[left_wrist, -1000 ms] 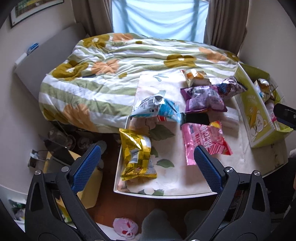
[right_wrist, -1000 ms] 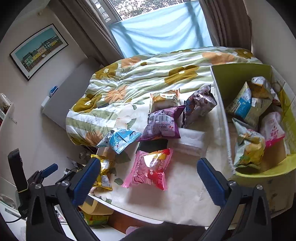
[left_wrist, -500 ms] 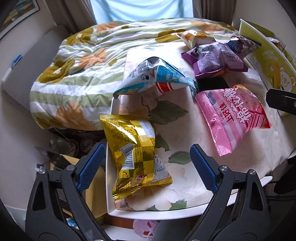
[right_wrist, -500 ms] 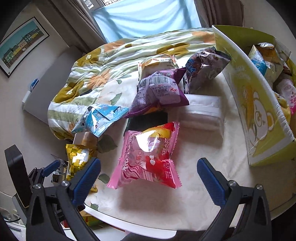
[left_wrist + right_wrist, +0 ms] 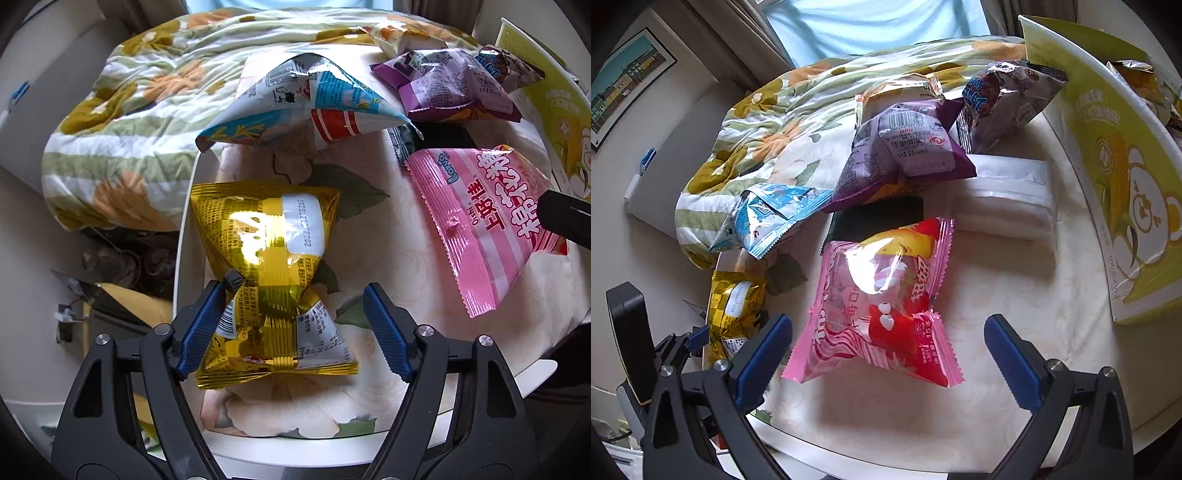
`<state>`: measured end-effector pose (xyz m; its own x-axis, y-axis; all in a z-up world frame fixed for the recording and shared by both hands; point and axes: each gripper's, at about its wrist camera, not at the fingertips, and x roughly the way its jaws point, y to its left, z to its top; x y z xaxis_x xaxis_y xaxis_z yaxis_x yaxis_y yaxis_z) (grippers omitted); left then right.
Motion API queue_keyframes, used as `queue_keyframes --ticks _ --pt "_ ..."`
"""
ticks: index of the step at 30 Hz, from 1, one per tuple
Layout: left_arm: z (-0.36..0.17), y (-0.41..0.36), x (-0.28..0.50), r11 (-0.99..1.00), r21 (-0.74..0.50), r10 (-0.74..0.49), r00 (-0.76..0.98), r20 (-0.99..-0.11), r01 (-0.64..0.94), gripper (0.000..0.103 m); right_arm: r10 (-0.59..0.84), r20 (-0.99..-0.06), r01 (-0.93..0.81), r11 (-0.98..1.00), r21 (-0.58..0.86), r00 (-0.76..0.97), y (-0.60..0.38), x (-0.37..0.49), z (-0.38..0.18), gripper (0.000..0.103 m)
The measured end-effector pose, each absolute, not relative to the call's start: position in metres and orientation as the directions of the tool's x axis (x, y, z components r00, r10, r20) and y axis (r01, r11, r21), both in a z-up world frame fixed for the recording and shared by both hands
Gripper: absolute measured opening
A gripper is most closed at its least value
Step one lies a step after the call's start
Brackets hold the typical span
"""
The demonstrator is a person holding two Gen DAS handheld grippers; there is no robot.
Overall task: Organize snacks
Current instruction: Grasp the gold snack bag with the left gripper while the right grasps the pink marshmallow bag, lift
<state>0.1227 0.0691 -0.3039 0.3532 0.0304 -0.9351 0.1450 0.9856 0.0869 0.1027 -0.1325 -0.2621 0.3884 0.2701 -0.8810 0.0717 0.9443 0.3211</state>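
A gold foil snack bag [image 5: 266, 258] lies at the near left corner of the table [image 5: 388, 258]. My left gripper [image 5: 293, 291] straddles its lower half and its jaws are closing. The left pad [image 5: 201, 325] touches the crinkled bag; the right pad [image 5: 384, 332] stands apart from it. A pink snack bag [image 5: 882, 306] lies flat in the middle of the table. My right gripper [image 5: 888, 321] hangs open just over its near end, a finger on either side, touching nothing. The yellow-green carton [image 5: 1115, 158] with snacks in it stands at the right.
Behind the pink bag lie a blue-white bag [image 5: 772, 214], a purple bag [image 5: 901, 158], a dark shiny bag [image 5: 1004, 99], an orange-white bag [image 5: 897, 88], a black flat pack [image 5: 879, 218] and a white tissue pack [image 5: 1008, 195]. A floral quilt [image 5: 129, 110] borders the table's far left edge.
Both grippers have come down close to the table. The left one has narrowed around the gold bag, and the right one has stayed wide over the pink bag.
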Motion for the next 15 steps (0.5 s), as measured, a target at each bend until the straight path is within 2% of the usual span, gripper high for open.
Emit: queue_keyframes --ticks 15 --pt "-0.316 0.074 0.144 0.987 0.02 -0.029 0.295 -0.955 0.162 0.055 0.284 -0.893 0.062 0.944 0.324 0.348 -0.124 0.117 -0.288 0.103"
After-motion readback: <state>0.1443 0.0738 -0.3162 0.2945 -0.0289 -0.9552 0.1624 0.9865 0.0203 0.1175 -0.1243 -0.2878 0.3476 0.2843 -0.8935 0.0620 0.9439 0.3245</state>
